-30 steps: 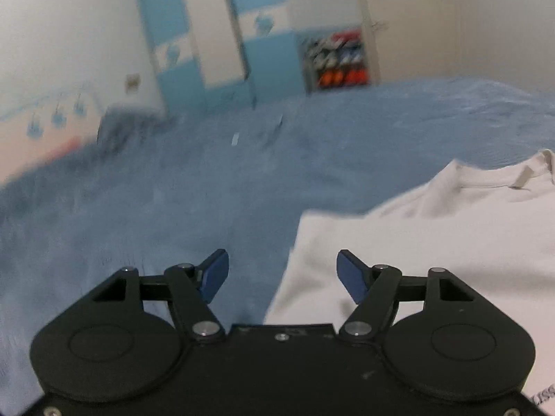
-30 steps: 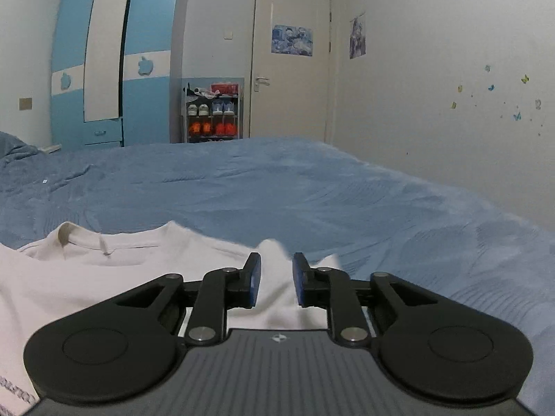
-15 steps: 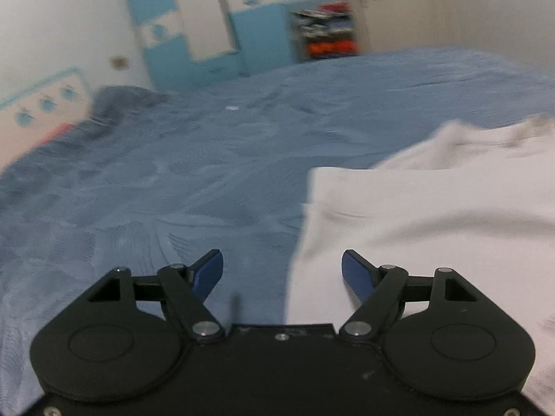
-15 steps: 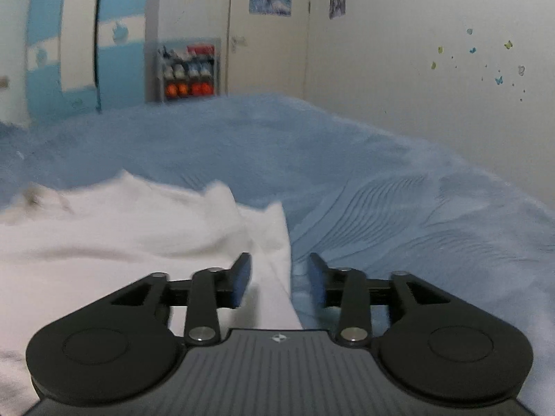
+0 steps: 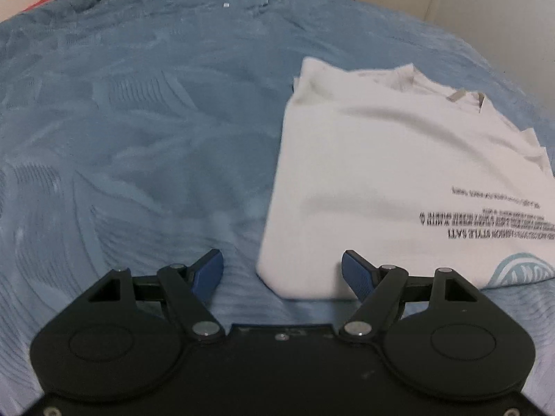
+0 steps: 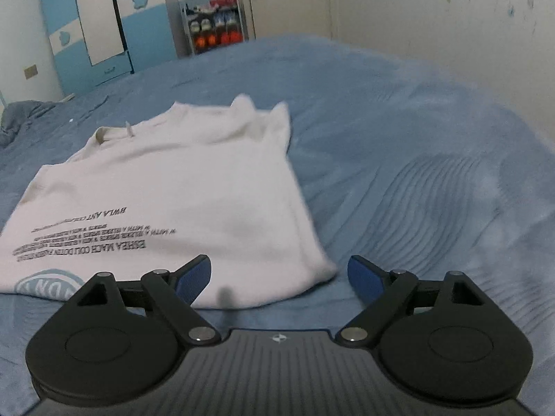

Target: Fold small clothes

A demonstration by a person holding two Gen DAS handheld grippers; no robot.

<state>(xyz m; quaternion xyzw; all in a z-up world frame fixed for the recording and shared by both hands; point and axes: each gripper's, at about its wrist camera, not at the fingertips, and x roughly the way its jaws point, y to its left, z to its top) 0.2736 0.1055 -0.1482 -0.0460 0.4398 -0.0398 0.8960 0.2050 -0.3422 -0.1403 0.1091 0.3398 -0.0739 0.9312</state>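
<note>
I have the white T-shirt lying flat on the blue bed, its sides already folded in so it forms a long rectangle, collar at the far end and the printed hem end near me. My left gripper hangs over the near left corner with its fingers spread wide and holding nothing; my right gripper hangs at the near right corner, equally wide and empty.

As I read it, the next step is to bring the near end up over the far one. To do it well I would lower both grippers evenly, set one finger under every layer at each corner, and close on the whole stack, not just the top sheet. Then I would lift both corners level and carry them toward the collar, so the near edge stays straight and the tucked sleeves don't slide out.
</note>
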